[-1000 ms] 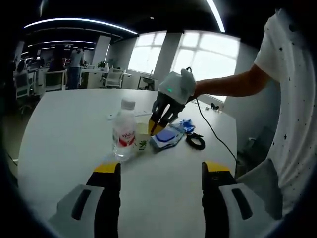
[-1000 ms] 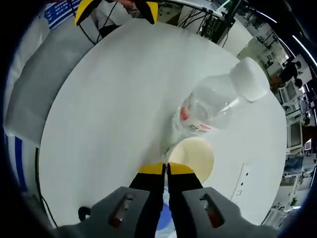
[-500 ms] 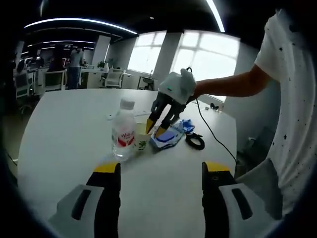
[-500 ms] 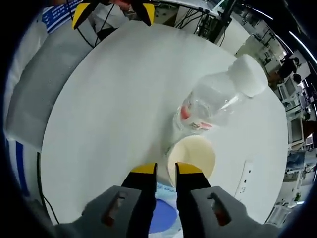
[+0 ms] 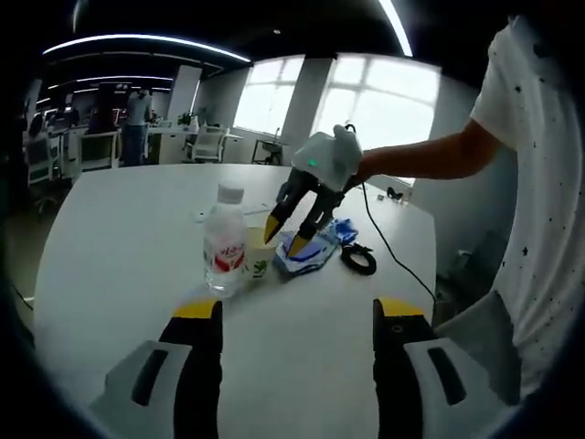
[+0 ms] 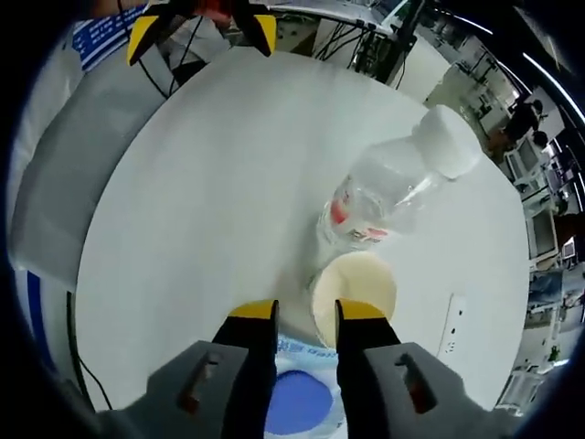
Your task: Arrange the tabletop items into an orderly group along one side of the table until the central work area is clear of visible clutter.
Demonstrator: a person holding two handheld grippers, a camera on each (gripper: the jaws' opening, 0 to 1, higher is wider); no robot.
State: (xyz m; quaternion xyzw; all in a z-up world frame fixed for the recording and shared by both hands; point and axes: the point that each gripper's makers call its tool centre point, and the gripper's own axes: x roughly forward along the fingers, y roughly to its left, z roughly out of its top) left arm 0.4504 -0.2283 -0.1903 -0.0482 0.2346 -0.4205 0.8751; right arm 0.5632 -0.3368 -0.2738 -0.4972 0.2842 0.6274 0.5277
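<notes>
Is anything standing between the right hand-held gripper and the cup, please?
Nothing visible does. The right hand-held gripper hovers open right at the cup, above the blue packet; the bottle stands beyond the cup.

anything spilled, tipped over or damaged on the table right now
Nothing stands out. The water bottle stands upright and capped beside the paper cup, the blue packet lies flat, and the table shows no spill.

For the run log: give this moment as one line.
left gripper: open, low over table | right gripper: open, above blue packet beside cup | bottle: upright by cup | cable: coiled past packet
</notes>
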